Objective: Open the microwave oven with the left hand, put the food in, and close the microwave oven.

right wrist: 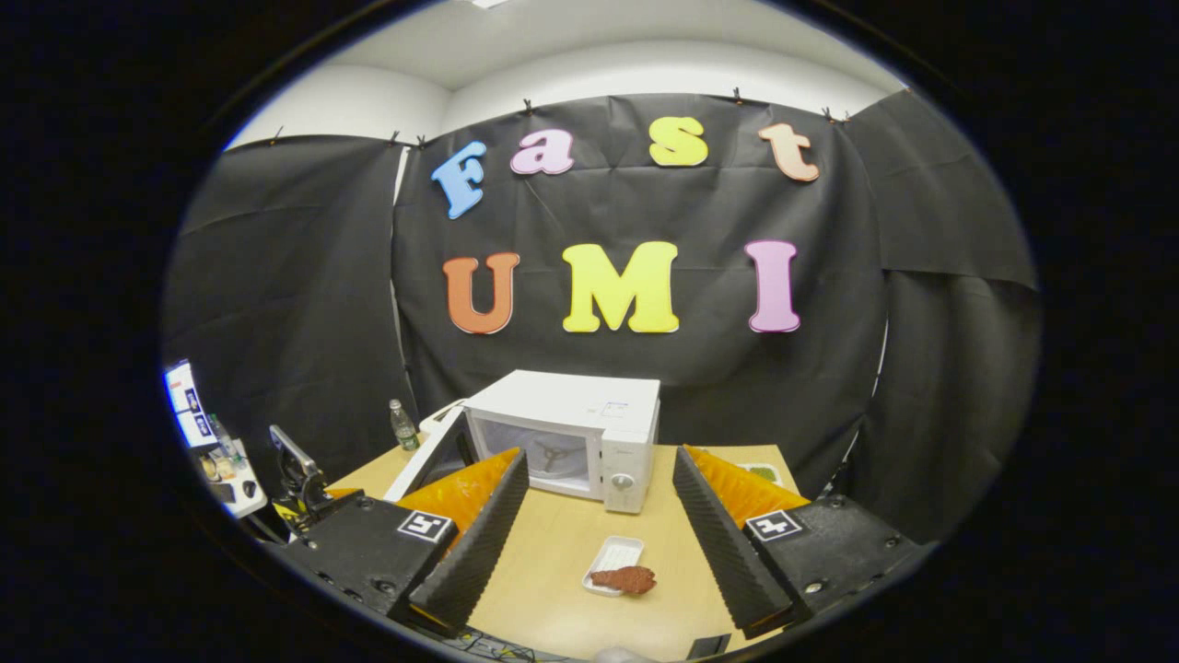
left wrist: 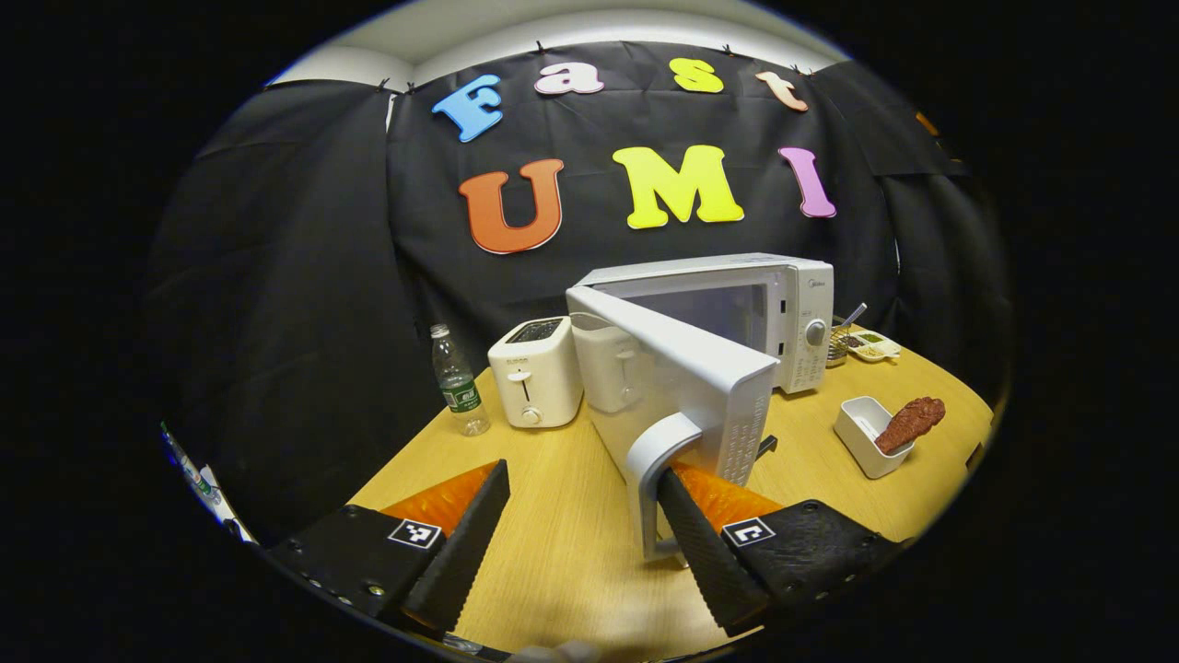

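left tongs (left wrist: 576, 543) are spread wide, one finger tucked behind the microwave door handle (left wrist: 656, 460), not clamping it. door (left wrist: 682, 382) is swung open, so pulling further could drag the microwave (left wrist: 737, 313) across the counter (left wrist: 562, 525). right tongs (right wrist: 599, 539) hang released and empty above the food (right wrist: 624, 579), which overhangs its white tray (right wrist: 610, 559); a sloppy grab could tip it. farther off, a toaster (left wrist: 536, 370) and water bottle (left wrist: 458, 381).
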